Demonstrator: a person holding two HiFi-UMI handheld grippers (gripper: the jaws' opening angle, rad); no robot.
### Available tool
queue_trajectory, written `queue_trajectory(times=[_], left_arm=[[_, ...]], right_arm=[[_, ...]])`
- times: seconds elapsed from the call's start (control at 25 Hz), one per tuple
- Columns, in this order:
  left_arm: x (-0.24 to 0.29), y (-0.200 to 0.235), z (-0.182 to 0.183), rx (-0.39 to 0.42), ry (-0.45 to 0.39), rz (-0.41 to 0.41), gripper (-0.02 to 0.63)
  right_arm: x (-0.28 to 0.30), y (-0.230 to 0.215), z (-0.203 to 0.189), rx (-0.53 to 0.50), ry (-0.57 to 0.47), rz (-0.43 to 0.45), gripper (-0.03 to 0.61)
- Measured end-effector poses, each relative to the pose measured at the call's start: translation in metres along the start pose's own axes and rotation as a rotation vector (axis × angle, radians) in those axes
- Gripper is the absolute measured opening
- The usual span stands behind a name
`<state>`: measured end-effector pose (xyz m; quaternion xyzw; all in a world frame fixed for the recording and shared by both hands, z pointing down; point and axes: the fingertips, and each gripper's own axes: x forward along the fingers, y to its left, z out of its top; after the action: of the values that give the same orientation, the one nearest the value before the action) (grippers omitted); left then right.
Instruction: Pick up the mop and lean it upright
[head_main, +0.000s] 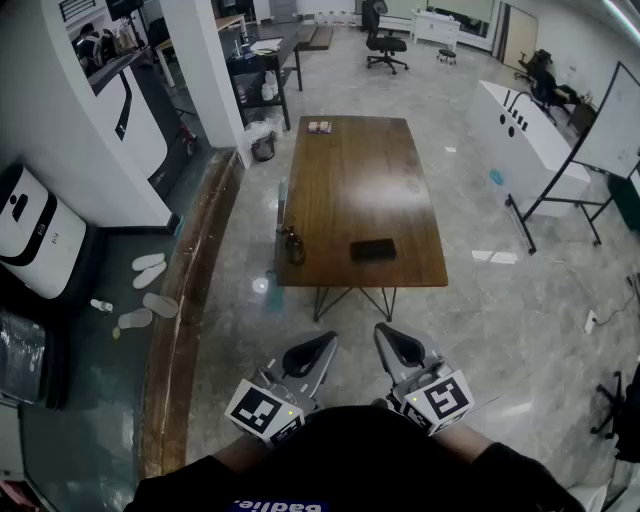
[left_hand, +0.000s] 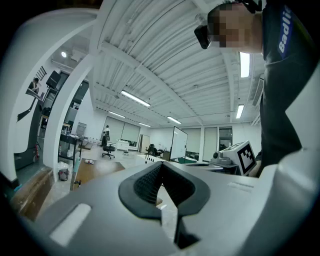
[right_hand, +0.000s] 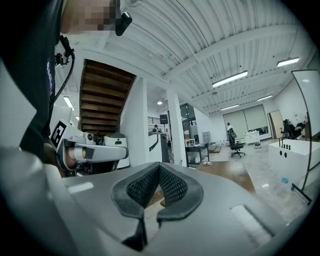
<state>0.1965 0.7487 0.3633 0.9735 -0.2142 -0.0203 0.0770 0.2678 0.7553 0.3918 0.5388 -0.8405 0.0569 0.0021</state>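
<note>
Both grippers are held close to my body, pointing level over the glossy floor in front of a wooden table (head_main: 350, 190). My left gripper (head_main: 325, 343) is shut with nothing between its jaws, and the left gripper view confirms the left gripper (left_hand: 161, 165) is empty. My right gripper (head_main: 385, 332) is likewise shut and empty, as the right gripper view shows the right gripper (right_hand: 159, 167). A thin pale pole (head_main: 282, 215) runs along the table's left edge near a small dark object (head_main: 295, 247). I cannot tell whether it is the mop.
A black flat item (head_main: 372, 250) and a small box (head_main: 320, 127) lie on the table. A raised wooden kerb (head_main: 190, 290) with slippers (head_main: 150, 270) beside it runs on the left. A whiteboard on a stand (head_main: 610, 125) and a white counter (head_main: 525, 135) stand on the right.
</note>
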Motion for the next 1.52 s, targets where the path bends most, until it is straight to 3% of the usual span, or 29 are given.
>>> queue_trajectory(times=[0.6, 1.16, 1.52], left_arm=[[-0.019, 0.014, 0.001, -0.012, -0.021, 0.03, 0.018], [-0.127, 0.102, -0.001, -0.027, -0.045, 0.151, 0.019], [-0.154, 0.14, 0.011, -0.009, -0.07, 0.178, 0.02]], right_arm=[[0.014, 0.016, -0.008, 0.033, 0.018, 0.032, 0.005], [0.106, 0.119, -0.023, 0.003, 0.076, 0.133, 0.005], [0.142, 0.139, -0.026, -0.023, 0.08, 0.132, 0.006]])
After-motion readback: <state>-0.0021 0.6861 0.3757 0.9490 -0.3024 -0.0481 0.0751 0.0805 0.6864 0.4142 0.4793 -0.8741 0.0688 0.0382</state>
